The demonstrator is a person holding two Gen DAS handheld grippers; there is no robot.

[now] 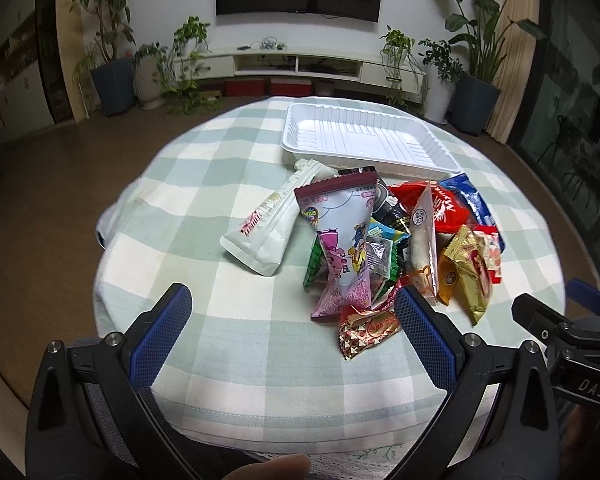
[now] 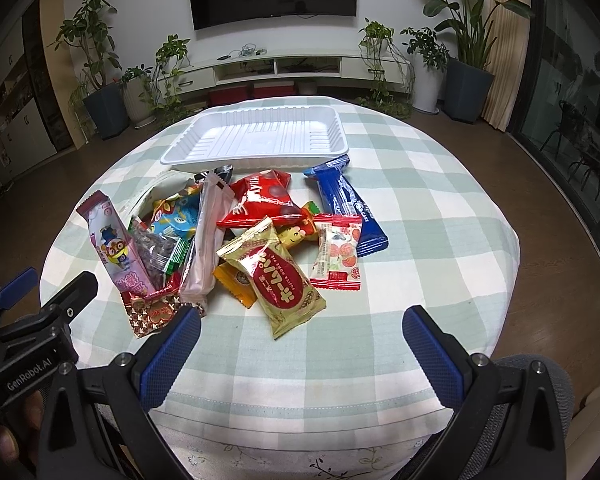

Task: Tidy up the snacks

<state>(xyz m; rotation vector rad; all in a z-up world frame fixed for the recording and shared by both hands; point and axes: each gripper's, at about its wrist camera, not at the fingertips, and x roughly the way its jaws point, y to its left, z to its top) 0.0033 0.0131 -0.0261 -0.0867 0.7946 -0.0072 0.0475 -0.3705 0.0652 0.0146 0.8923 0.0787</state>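
Left gripper (image 1: 292, 312): jaws spread wide, nothing between the blue pads, low over the near edge of the checked tablecloth (image 1: 236, 336). Right gripper (image 2: 300, 336): likewise released and empty, above the same near edge. Each view catches the other gripper at its margin.

Snack pile (image 1: 384, 248) sits mid-table, just beyond both sets of fingertips. Nearest item: brown star-print candy (image 1: 366, 330), close beside the left gripper's right finger. Behind it, the pink cartoon packet (image 1: 342, 240) leans on the heap.

Left view only: the full white pouch (image 1: 274, 222), lying apart on the pile's left side. In the right view it is mostly hidden.

Right view only: gold-and-red packet (image 2: 278, 278) face-up and unobstructed, white-and-red fruit packet (image 2: 338, 254) flat beside it, blue bar (image 2: 348, 208) laid out full length.

Farthest: white tray (image 2: 256, 138), nothing in it, touching the pile's far edge.
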